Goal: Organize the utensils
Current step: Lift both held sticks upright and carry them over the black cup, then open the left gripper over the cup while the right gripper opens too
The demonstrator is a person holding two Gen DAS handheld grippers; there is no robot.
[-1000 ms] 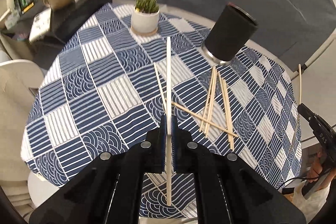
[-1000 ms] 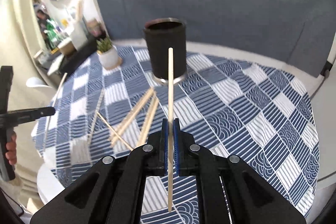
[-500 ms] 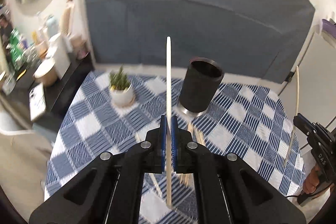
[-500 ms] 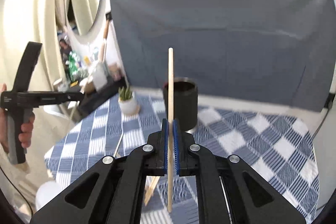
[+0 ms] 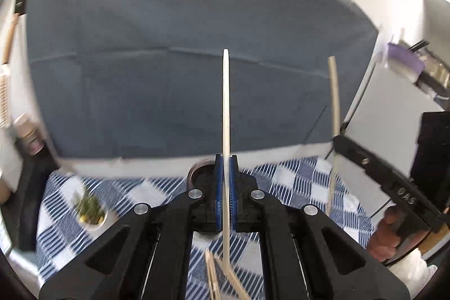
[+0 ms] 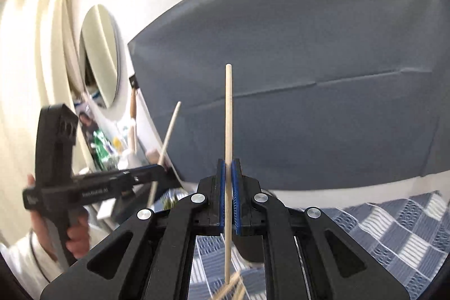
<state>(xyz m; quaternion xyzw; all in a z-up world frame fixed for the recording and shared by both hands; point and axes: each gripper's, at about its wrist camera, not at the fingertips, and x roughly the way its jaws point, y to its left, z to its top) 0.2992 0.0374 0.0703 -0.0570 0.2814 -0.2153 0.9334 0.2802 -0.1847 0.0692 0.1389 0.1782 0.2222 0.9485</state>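
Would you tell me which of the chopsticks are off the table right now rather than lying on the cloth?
Two: one clamped upright in the left gripper, one chopstick in the right gripper. The loose chopsticks lie on the checked tablecloth.

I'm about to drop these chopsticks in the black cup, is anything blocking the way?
Nothing visible blocks it. Each tool, left and right, grips one chopstick upright above the black cup, which sits behind the fingers, mostly hidden.
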